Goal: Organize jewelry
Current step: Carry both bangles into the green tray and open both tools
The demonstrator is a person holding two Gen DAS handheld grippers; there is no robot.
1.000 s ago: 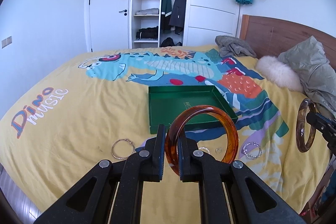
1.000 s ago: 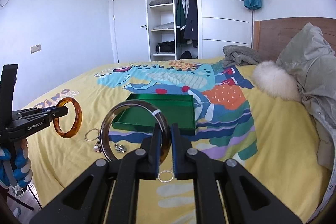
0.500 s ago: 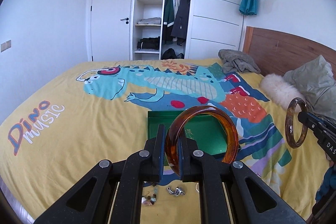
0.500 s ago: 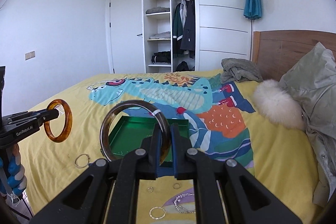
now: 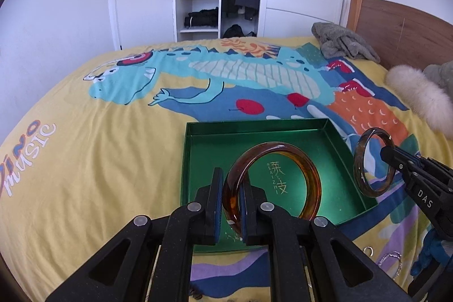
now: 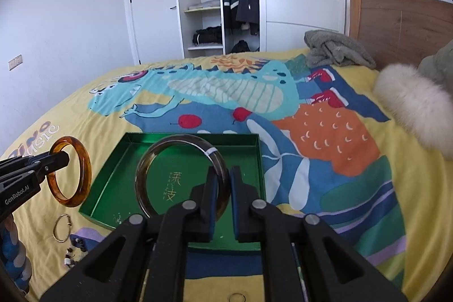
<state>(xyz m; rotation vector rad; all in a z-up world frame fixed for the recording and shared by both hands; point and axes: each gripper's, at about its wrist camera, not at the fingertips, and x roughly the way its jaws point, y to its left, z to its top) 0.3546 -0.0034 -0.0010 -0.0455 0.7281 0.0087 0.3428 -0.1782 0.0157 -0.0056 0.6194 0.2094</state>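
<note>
With the left gripper [image 5: 230, 203] clenched on the amber bangle [image 5: 271, 183] and the right gripper [image 6: 220, 201] on the dark bangle [image 6: 181, 177], both above the green tray [image 6: 259, 157], an early release risked either bouncing out.

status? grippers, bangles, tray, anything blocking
Left gripper shut on amber bangle. Right gripper shut on dark bangle. Both over the green tray, nothing in it. No obstruction seen.
</note>
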